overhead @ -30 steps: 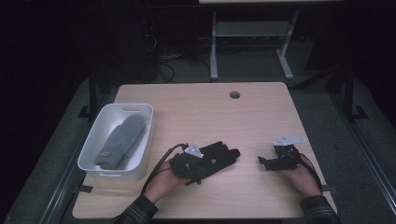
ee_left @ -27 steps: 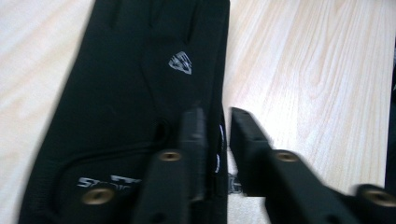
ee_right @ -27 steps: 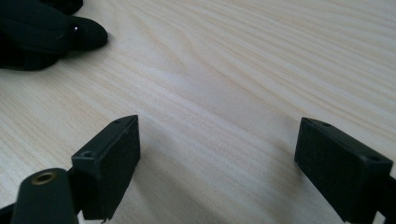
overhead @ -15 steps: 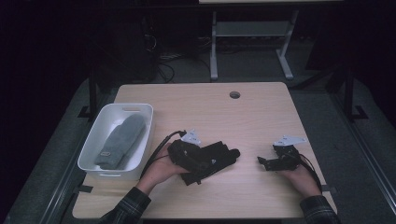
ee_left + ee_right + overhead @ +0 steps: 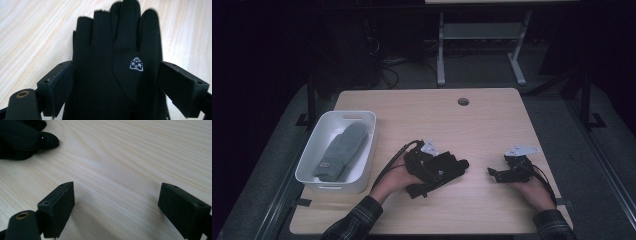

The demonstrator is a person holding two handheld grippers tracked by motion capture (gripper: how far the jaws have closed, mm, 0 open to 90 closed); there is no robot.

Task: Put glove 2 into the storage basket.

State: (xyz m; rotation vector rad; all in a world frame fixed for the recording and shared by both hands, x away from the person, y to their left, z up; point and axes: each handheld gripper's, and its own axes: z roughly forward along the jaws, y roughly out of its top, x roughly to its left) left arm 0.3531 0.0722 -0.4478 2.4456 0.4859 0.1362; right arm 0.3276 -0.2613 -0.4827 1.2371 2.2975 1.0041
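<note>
Your left gripper (image 5: 447, 167) has just spread its fingers (image 5: 60, 85) off the black glove (image 5: 117, 70), which now lies loose between them on the table (image 5: 492, 125) at six o'clock, while your right gripper (image 5: 497, 172) waits open and empty at four o'clock.

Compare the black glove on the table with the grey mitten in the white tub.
Colour: the black glove is black with a small white logo; the grey mitten is grey with a small tag at its cuff.
Shape: the glove has separate fingers; the mitten has none.
Place: the glove lies flat on the bare table, between the open jaws of the left gripper; the mitten lies in the white tub.
Both are handwear lying flat.
</note>
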